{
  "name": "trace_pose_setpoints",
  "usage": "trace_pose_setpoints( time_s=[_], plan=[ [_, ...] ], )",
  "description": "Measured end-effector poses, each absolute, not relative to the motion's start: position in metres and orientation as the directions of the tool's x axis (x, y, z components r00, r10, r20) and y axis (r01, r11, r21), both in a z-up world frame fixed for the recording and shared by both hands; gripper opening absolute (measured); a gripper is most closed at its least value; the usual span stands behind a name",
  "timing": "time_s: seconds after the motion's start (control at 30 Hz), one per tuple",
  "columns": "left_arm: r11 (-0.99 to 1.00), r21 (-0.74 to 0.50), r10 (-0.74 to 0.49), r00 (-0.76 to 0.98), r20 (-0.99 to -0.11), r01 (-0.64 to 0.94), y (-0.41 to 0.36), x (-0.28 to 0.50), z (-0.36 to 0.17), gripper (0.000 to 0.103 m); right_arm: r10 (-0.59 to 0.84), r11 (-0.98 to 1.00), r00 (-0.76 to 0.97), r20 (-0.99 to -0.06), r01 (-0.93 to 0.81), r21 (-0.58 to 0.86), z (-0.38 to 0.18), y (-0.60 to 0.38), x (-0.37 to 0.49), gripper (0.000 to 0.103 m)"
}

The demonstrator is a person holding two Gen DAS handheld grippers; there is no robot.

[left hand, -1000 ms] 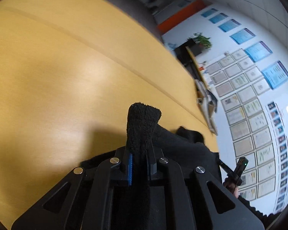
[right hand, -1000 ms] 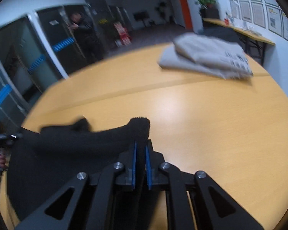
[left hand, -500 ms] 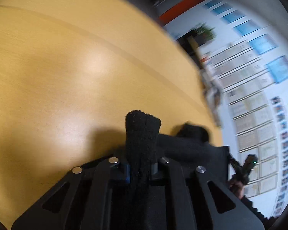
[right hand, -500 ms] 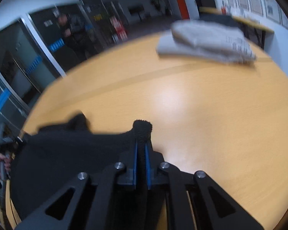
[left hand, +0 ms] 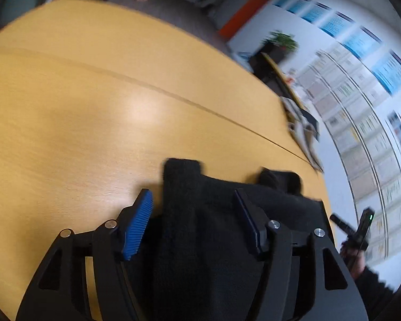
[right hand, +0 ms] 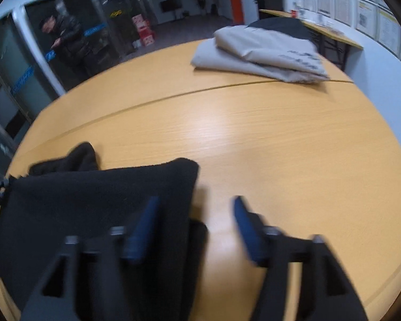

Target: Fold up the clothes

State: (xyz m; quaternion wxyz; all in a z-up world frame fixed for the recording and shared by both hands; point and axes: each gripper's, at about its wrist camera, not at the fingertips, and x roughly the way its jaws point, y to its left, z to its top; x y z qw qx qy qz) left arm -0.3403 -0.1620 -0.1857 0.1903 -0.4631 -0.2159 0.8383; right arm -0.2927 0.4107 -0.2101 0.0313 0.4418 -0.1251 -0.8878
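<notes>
A black fleece garment (left hand: 200,214) lies folded on the wooden table (left hand: 93,123). In the left wrist view my left gripper (left hand: 193,200) has its jaws opening; a fold of the garment sits between the blue pads (left hand: 137,224) without being pressed. In the right wrist view the same garment (right hand: 93,200) lies at the lower left, its corner near my right gripper (right hand: 195,208), whose jaws are opening too. The cloth's edge lies by the left pad (right hand: 144,224); bare table shows between the pads.
A folded grey garment (right hand: 256,53) rests at the table's far side with dark cloth behind it. A seam (right hand: 173,96) crosses the tabletop. A person (right hand: 66,42) stands by glass doors. A hand holding the other gripper (left hand: 358,235) shows at the right edge.
Both grippers, earlier shut on pinched folds of the black garment, have spread their jaws and let the cloth drop flat onto the table. Both have lifted back slightly.
</notes>
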Motion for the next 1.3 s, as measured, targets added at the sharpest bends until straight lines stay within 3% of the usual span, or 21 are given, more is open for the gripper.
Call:
trace_pose_setpoints(
  time_s=[0.07, 0.2, 0.3, 0.43, 0.7, 0.87, 0.97, 1.0, 1.03, 1.1, 1.23, 1.3],
  plan=[
    [-0.845, -0.493, 0.526, -0.492, -0.694, -0.207, -0.153, -0.324, -0.172, 0.075, -0.193, -0.948, -0.635, -0.748, -0.074, 0.308, -0.195, 0.421, -0.255, 0.077],
    [-0.843, -0.393, 0.528, -0.429, -0.733, -0.367, -0.129, -0.304, -0.168, 0.077, -0.246, -0.903, -0.573, -0.782, -0.157, 0.399, -0.190, 0.422, -0.173, 0.091],
    [-0.830, -0.276, 0.479, -0.366, -0.797, -0.484, -0.102, -0.293, -0.183, 0.077, -0.298, -0.855, -0.510, -0.807, -0.232, 0.463, -0.199, 0.417, -0.115, 0.091],
    [-0.793, -0.206, 0.473, -0.367, -0.801, -0.573, -0.083, -0.282, -0.188, 0.082, -0.370, -0.761, -0.471, -0.800, -0.340, 0.552, -0.231, 0.407, -0.067, 0.091],
    [-0.764, -0.146, 0.469, -0.386, -0.794, -0.628, -0.059, -0.269, -0.195, 0.085, -0.450, -0.632, -0.578, -0.681, -0.332, 0.700, -0.270, 0.378, -0.082, 0.091],
    [-0.752, -0.111, 0.459, -0.395, -0.796, -0.650, -0.048, -0.262, -0.202, 0.090, -0.415, -0.566, -0.686, -0.597, -0.320, 0.760, -0.277, 0.370, -0.099, 0.093],
    [-0.712, -0.111, 0.488, -0.375, -0.788, -0.693, -0.037, -0.256, -0.201, 0.090, -0.343, -0.585, -0.725, -0.597, -0.333, 0.740, -0.276, 0.363, -0.109, 0.092],
    [-0.695, -0.105, 0.497, -0.369, -0.785, -0.712, -0.033, -0.253, -0.199, 0.090, -0.305, -0.608, -0.726, -0.617, -0.349, 0.713, -0.275, 0.360, -0.113, 0.085],
    [-0.678, -0.096, 0.510, -0.372, -0.776, -0.729, -0.029, -0.249, -0.194, 0.090, -0.269, -0.633, -0.715, -0.645, -0.373, 0.678, -0.274, 0.358, -0.117, 0.066],
    [-0.643, -0.077, 0.536, -0.377, -0.755, -0.762, -0.020, -0.242, -0.183, 0.089, -0.251, -0.622, -0.708, -0.660, -0.405, 0.671, -0.277, 0.362, -0.120, 0.045],
    [-0.572, -0.022, 0.562, -0.372, -0.738, -0.820, 0.000, -0.231, -0.171, 0.090, -0.232, -0.657, -0.700, -0.676, -0.400, 0.639, -0.270, 0.367, -0.132, 0.031],
    [-0.515, 0.022, 0.532, -0.339, -0.776, -0.857, 0.013, -0.225, -0.181, 0.090, -0.228, -0.660, -0.708, -0.668, -0.392, 0.641, -0.265, 0.376, -0.139, 0.029]
  ],
)
